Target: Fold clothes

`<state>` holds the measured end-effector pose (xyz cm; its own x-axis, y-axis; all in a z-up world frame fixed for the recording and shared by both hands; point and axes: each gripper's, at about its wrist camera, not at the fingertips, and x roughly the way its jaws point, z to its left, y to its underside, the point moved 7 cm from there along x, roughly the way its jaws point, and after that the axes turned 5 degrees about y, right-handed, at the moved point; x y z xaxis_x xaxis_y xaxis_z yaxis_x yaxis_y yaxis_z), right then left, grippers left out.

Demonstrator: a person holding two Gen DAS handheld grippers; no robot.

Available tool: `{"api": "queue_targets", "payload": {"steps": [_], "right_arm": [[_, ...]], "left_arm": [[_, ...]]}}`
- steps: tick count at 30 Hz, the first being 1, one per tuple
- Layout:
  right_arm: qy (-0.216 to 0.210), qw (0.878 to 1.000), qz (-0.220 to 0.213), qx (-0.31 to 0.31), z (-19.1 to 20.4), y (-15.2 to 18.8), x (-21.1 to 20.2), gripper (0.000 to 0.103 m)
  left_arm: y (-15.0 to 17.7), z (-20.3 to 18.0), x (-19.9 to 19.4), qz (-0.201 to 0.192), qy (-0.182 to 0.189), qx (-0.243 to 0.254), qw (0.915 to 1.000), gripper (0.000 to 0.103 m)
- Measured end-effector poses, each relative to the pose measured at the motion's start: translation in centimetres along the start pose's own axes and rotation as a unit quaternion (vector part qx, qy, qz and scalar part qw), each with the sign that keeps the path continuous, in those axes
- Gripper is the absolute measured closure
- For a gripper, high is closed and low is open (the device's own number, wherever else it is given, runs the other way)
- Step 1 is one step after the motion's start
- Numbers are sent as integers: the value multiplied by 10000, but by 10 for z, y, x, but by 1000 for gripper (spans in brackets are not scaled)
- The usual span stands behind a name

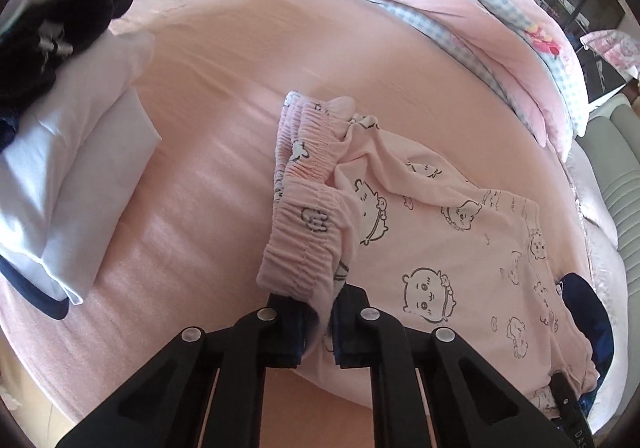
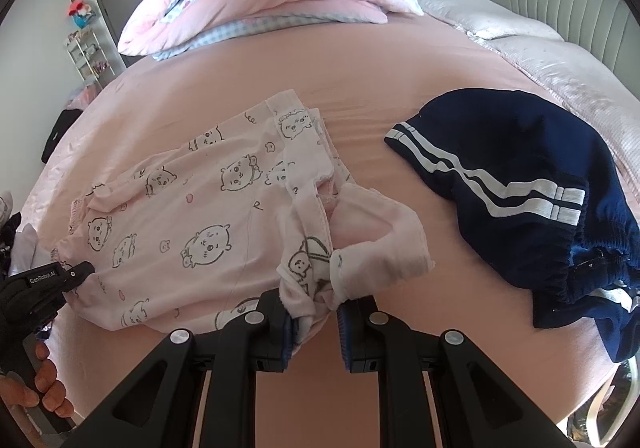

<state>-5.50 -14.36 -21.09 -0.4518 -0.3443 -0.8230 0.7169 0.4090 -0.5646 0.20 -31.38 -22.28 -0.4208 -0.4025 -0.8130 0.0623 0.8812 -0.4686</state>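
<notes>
Pink cartoon-print pajama pants (image 2: 192, 216) lie across the middle of a pink bed (image 2: 360, 88). The left gripper (image 1: 320, 324) pinches their elastic waistband at six o'clock in its view; the right gripper (image 2: 314, 322) clamps a cuff at six o'clock in its own. Navy striped shorts (image 2: 532, 200) lie at three o'clock.
</notes>
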Motion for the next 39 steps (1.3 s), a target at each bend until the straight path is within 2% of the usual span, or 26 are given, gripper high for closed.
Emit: {"api": "queue_targets", "payload": {"steps": [8,25,31,39], "right_arm": [[182,9998,-54,-84,-4,10,-17,88],[101,9994,236,216,-22,65,-44,88],[105,9990,409,172,-19,84,-52,88],[142,9991,399,77,-15,88,-62,88]], "left_arm": [[4,-6,-11,166,-86,230,9996,95],[44,-10,-39,420,-103,839,9955,95],[53,-13,-45,378,-283,1230,9913,95],[60,-18,-50,348,-410,1617,9854,95]]}}
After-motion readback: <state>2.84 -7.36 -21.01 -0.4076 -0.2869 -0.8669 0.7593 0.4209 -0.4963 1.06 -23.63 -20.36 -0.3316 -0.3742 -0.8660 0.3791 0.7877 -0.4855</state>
